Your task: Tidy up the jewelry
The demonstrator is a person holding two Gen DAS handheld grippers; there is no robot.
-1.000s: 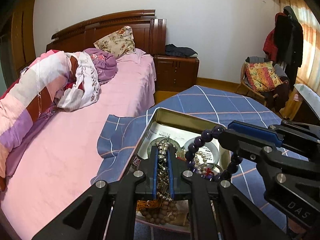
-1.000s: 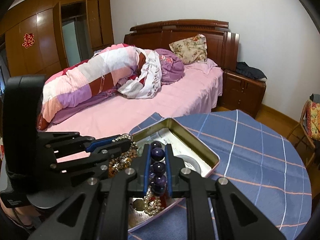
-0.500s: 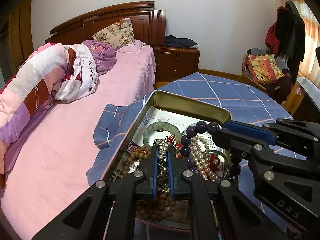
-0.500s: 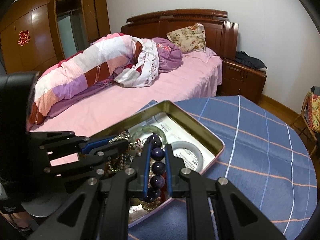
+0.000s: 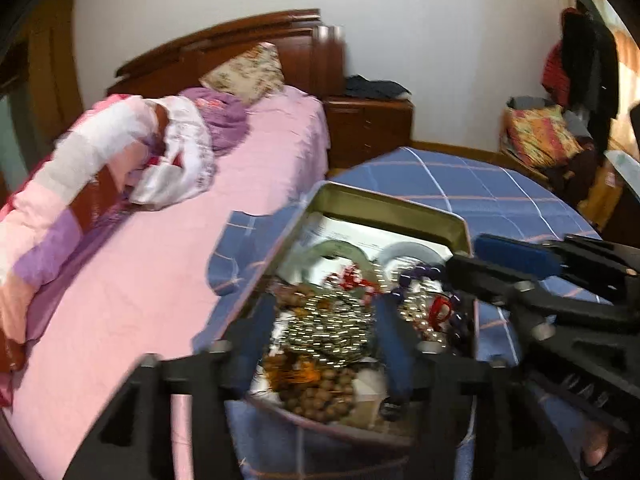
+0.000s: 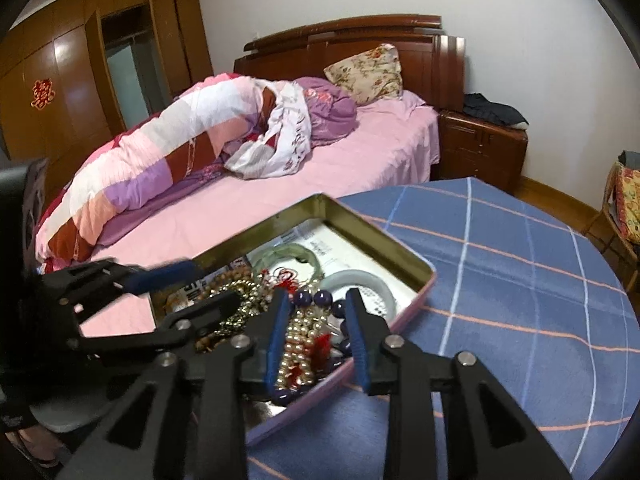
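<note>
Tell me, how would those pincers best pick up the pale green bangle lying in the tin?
Probably by the rim of the pale green bangle, on its far arc, which lies bare on the paper lining. Come from above, one finger inside the ring and one outside, since it lies flat and its near side is crowded by beads. The right gripper, open just over the purple bead bracelet, is nearest.

Walls: white, plain.
Bed (image 6: 320,168): pink sheet, wood headboard (image 6: 352,36).
Nightstand (image 6: 480,148): beside bed.
Wardrobe (image 6: 60,80): wood, left.
Floor (image 6: 560,200): wood.
</note>
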